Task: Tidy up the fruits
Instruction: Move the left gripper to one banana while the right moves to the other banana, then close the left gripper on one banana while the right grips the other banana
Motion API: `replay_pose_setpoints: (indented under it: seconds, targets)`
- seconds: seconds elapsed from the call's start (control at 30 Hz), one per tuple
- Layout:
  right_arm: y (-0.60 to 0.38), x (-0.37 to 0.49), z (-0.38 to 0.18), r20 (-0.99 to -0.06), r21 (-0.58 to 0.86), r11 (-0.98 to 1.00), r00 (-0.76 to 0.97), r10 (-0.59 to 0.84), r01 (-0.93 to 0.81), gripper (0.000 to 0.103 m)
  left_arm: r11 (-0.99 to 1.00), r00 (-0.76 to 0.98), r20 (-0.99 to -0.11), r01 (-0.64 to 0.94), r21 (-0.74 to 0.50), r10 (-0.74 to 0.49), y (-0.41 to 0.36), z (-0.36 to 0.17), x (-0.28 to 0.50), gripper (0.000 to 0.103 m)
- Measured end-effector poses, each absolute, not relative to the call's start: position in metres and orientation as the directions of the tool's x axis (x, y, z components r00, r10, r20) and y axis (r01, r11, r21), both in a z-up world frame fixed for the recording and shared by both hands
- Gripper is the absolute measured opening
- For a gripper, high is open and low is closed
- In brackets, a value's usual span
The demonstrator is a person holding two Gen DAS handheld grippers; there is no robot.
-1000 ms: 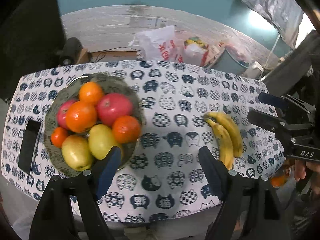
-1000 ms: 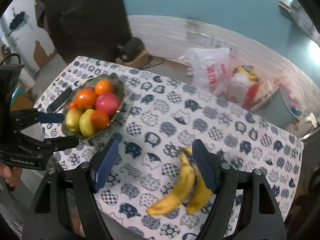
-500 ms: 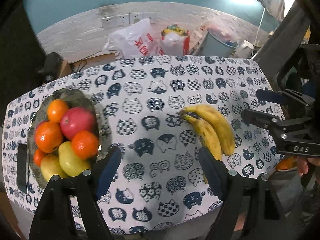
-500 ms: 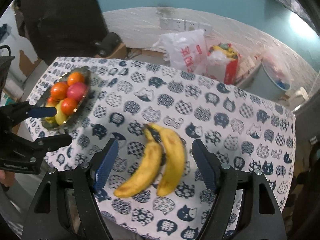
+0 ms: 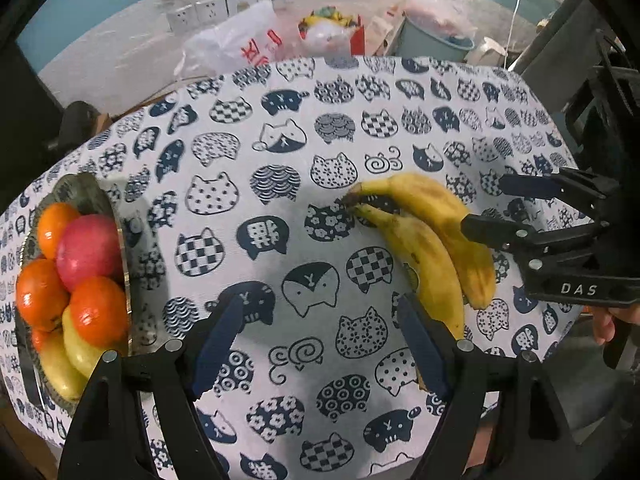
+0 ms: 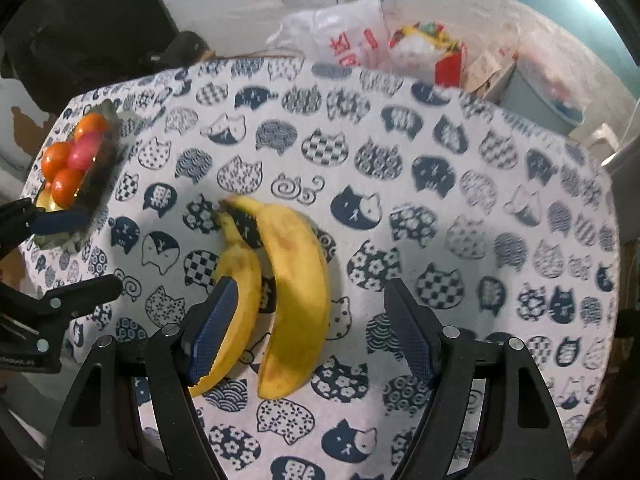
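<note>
Two joined yellow bananas point(image 5: 424, 236) lie on the cat-print tablecloth point(image 5: 280, 160); they also show in the right wrist view point(image 6: 280, 276). A dark bowl point(image 5: 92, 200) at the table's left end holds oranges, a red apple point(image 5: 86, 250) and yellow-green pears; it also shows in the right wrist view point(image 6: 100, 168). My right gripper point(image 6: 308, 332) is open and empty, low over the bananas' near ends, its left finger overlapping one banana. My left gripper point(image 5: 320, 344) is open and empty over bare cloth between bowl and bananas.
Behind the table's far edge are a white plastic bag point(image 5: 236, 46), a colourful package point(image 5: 332, 30) and a grey bucket point(image 5: 436, 40). Wall sockets point(image 5: 216, 6) sit on the back wall. A dark object point(image 5: 76, 120) stands at the back left.
Both grippers have moved to the right and closer to the table. The bananas now lie between my right gripper's open fingers; the bowl has slid to the left edge of both views.
</note>
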State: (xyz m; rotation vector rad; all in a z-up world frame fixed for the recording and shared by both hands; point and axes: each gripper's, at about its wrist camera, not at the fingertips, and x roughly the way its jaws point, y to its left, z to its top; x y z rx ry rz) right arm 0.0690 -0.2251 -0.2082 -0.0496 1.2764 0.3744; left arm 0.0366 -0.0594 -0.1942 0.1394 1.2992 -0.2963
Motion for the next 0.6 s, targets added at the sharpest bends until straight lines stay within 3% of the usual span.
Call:
replay_pose_setpoints:
  seconds: [0.3, 0.37, 0.53, 0.6]
  targets:
    - [-0.226, 0.074, -0.236, -0.953, 0.179, 0.938, 0.186, 0.240, -0.298, 0.076, 0.949, 0.202, -0.969, 0.307, -0.075, -0.142, -0.071, -0.210, 0.046, 0.081]
    - [-0.224, 0.074, -0.242, -0.956, 0.181, 0.936, 0.169, 0.240, -0.303, 0.070, 0.948, 0.194, -0.970, 0.308, -0.080, -0.145, -0.072, -0.213, 0.047, 0.081]
    - [-0.219, 0.075, -0.250, -0.955, 0.209, 0.917, 0.133, 0.267, -0.340, 0.038, 0.946, 0.178, -0.972, 0.310, -0.091, -0.152, -0.079, -0.216, 0.049, 0.081]
    - [-0.216, 0.074, -0.245, -0.958, 0.186, 0.916, 0.142, 0.250, -0.356, 0.035, 0.945, 0.173, -0.971, 0.309, -0.106, -0.165, -0.083, -0.216, 0.051, 0.081]
